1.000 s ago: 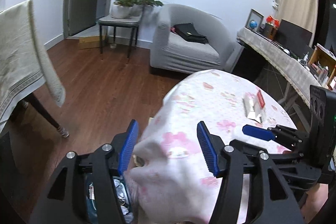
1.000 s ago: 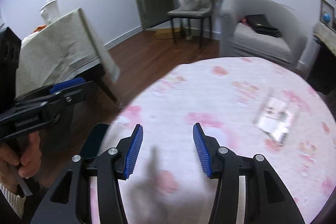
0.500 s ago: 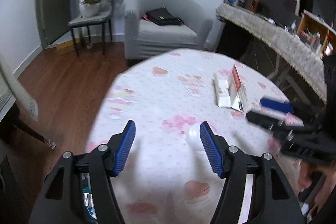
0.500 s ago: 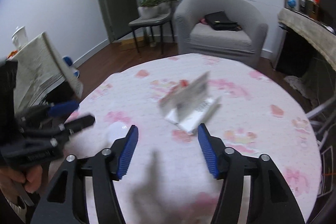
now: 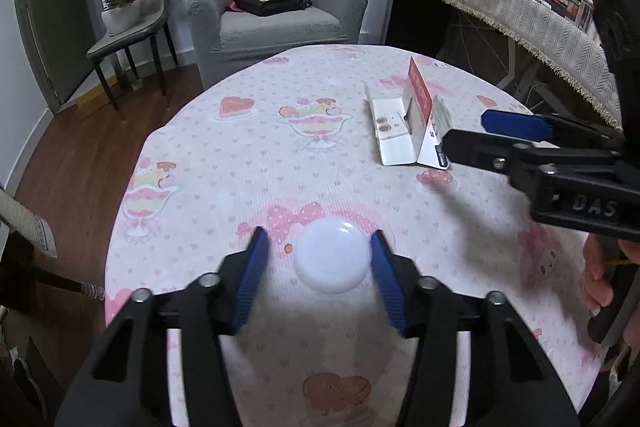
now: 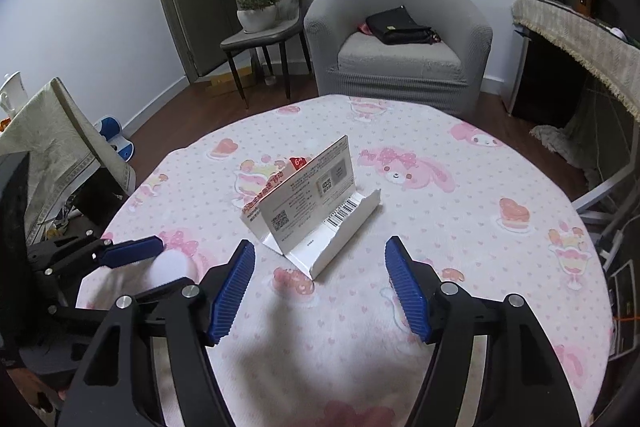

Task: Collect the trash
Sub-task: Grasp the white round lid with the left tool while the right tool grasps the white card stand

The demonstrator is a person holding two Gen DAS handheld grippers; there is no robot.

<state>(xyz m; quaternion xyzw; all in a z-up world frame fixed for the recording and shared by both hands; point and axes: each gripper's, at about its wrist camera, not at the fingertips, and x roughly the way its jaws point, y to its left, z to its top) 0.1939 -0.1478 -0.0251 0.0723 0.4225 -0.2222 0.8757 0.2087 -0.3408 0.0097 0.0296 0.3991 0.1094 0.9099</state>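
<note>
Torn-open empty carton (image 6: 316, 223) before opening right gripper (image 6: 320, 287); left gripper (image 5: 318, 269) closing around white lid (image 5: 331, 255).

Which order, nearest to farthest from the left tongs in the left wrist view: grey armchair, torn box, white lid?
1. White lid: between the closing left tongs.
2. Torn box: mid-table, to the right.
3. Grey armchair: past the table's far edge.

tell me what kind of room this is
Most likely a home living room: a grey armchair with a black bag on it, a potted plant on a chair, and a round table under a pink cartoon-print cloth.
</note>
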